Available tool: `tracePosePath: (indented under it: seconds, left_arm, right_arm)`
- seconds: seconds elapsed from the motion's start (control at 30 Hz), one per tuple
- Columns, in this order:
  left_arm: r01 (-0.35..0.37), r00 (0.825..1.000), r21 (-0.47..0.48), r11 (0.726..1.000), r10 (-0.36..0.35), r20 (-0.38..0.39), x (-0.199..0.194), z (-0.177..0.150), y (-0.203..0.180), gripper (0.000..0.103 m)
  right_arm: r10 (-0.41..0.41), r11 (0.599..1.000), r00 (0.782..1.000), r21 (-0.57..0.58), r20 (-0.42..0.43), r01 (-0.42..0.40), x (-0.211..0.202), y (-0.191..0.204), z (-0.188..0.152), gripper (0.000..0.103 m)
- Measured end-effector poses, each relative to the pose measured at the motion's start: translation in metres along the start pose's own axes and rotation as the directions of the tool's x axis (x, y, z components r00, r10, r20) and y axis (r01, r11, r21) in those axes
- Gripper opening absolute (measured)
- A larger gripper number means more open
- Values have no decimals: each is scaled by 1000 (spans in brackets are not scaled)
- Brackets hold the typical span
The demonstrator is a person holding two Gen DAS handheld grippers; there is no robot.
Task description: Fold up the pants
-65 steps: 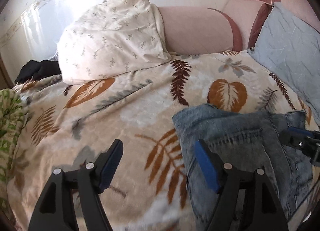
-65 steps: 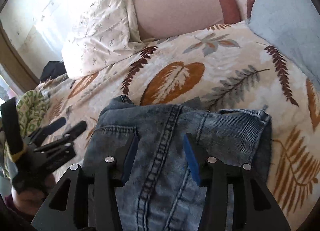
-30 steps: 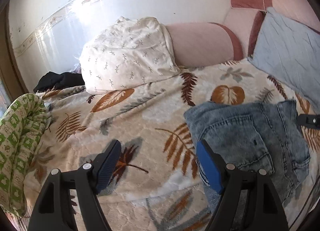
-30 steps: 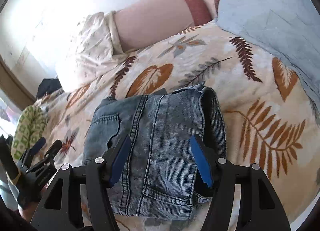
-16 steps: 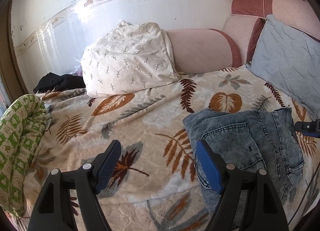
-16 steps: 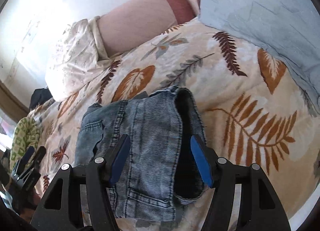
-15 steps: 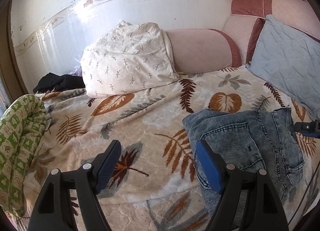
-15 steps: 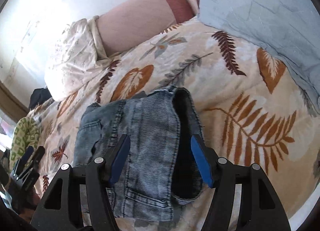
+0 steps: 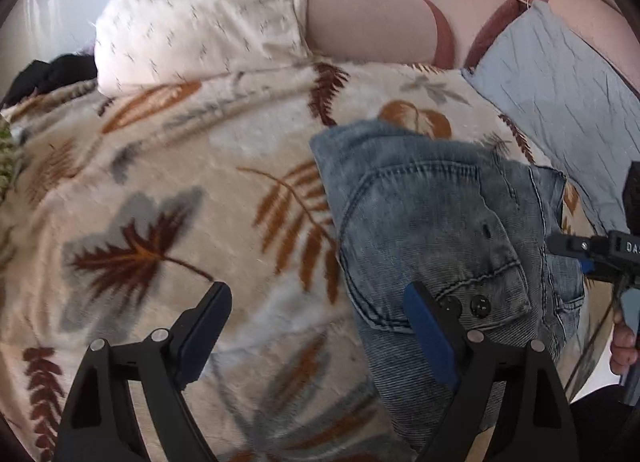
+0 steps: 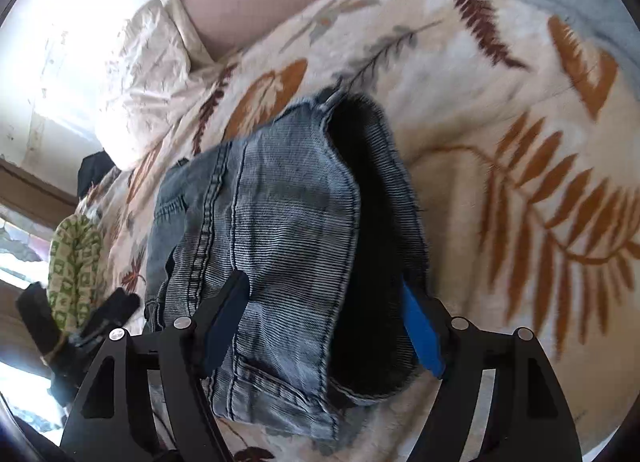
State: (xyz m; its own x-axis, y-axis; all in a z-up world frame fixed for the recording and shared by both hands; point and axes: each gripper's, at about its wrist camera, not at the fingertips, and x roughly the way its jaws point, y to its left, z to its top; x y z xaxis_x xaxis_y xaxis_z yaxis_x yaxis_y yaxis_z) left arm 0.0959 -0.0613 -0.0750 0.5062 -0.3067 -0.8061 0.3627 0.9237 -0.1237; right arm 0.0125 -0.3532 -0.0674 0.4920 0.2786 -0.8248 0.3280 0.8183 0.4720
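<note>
Left wrist view: left gripper point(image 9: 316, 326) jaws just widened, empty, over blanket point(image 9: 168, 190).
Right gripper point(image 10: 326, 316): just widened, straddling folded jeans point(image 10: 280, 230), unclamped.

faded blue denim pants point(image 9: 432, 206) on cream blanket point(image 9: 168, 166) with seemingly rust-brown leaves.

Your left gripper point(image 9: 316, 326) tilts downward, jaws wide, just opened further, nothing between them. Your right gripper point(image 10: 324, 318) also tilts down, jaws just widened, gripping nothing.
</note>
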Motion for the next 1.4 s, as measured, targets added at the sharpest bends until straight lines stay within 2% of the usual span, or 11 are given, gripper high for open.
tracePosePath:
  seconds: [0.17, 0.33, 0.5, 0.7, 0.77, 0.87, 1.0, 1.1, 1.23, 1.3, 1.4]
  left_arm:
    - [114, 993, -48, 992, -115, -8, -2, 2, 4, 90]
    - [129, 992, -27, 991, -129, 6, -5, 4, 1, 91]
    - [216, 976, -6, 976, -216, -23, 8, 8, -10, 91]
    - [338, 938, -46, 940, -341, -67, 24, 8, -16, 91]
    - [344, 936, -46, 938, -347, -66, 24, 9, -17, 90]
    - [349, 935, -41, 936, -351, -56, 23, 11, -18, 81]
    - [351, 934, -43, 936, -353, -53, 23, 12, -17, 67]
    - [350, 936, -34, 936, -351, -41, 20, 12, -17, 58]
    - [345, 938, -24, 938, -345, -13, 15, 14, -17, 48]
    - [349, 937, -34, 937, -349, -6, 12, 15, -15, 45]
    - [348, 938, -31, 937, -347, 25, 3, 20, -10, 41]
  right_arm:
    - [9, 1000, 1000, 6, -9, -9, 11, 2, 4, 81]
    - [24, 997, 983, 63, 183, -36, -36, -16, 13, 81]
    - [27, 986, 999, 161, 28, -31, -9, -43, 15, 83]
    - [27, 999, 999, 42, -23, -26, 8, -17, 10, 100]
    - [12, 1000, 1000, 27, -21, -12, 13, -10, 10, 102]
    - [157, 987, 986, 31, -56, -156, 19, 3, 8, 100]
    - [39, 998, 998, -53, -52, -42, 31, 25, 3, 100]
    - [81, 996, 996, -45, -35, -82, 30, 31, 4, 74]
    - [33, 991, 999, -126, 3, -33, 24, 47, -4, 47]
    - [25, 989, 999, -145, 29, -21, 17, 51, -8, 35]
    - [56, 989, 996, -139, 63, -47, 12, 57, -2, 30]
